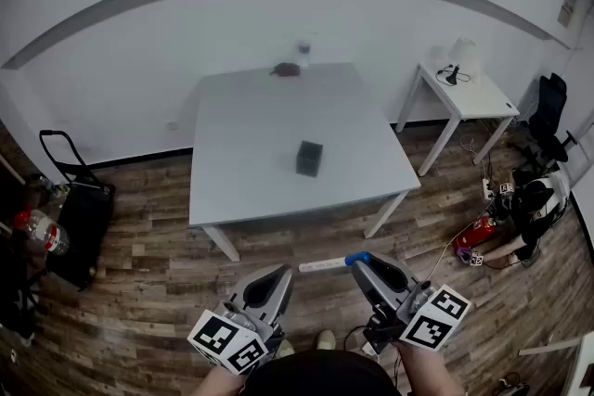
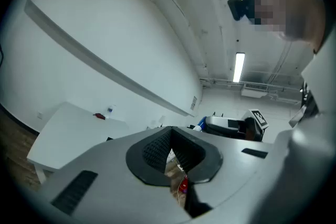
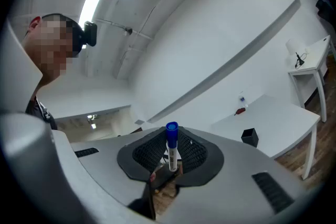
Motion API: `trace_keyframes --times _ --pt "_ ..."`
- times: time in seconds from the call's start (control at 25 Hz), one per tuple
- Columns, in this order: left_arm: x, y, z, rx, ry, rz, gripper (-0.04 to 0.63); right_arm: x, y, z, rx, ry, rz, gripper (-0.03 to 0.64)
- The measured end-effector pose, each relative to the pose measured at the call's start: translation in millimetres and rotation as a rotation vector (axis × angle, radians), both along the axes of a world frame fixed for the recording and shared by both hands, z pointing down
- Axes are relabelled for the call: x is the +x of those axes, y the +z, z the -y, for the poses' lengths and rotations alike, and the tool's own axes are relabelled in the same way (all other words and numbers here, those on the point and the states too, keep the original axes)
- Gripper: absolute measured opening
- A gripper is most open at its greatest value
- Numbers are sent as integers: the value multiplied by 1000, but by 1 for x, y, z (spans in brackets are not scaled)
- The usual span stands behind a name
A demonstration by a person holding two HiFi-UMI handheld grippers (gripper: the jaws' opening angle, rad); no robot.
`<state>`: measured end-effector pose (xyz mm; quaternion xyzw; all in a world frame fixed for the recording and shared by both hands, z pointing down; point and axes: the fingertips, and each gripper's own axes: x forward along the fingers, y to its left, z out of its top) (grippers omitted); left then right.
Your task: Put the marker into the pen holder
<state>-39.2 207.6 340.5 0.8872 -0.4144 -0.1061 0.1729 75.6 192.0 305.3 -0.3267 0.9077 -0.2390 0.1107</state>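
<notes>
A black pen holder [image 1: 309, 158] stands upright near the middle of the grey table [image 1: 251, 125]; the right gripper view shows this pen holder [image 3: 250, 137] far off. My right gripper [image 1: 357, 261] is low, in front of the table over the wood floor, shut on a white marker [image 1: 325, 265] whose blue cap is at the jaws. In the right gripper view the marker [image 3: 171, 147] stands upright between the pads, cap on top. My left gripper [image 1: 278, 278] hangs beside it, also short of the table, its jaws together and holding nothing [image 2: 176, 162].
A small red thing [image 1: 286, 69] and a bottle [image 1: 303, 54] sit at the table's far edge. A white side table [image 1: 464, 93] with a lamp stands at the right. A black cart [image 1: 79, 199] is on the left, and cables and bags [image 1: 520, 209] lie on the floor at the right.
</notes>
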Motion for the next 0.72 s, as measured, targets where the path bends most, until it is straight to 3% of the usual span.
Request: trace_keyframes --times 0.72 --pt "-44 11 -5 -11 32 -15 5 -46 5 -3 -8 29 -31 71"
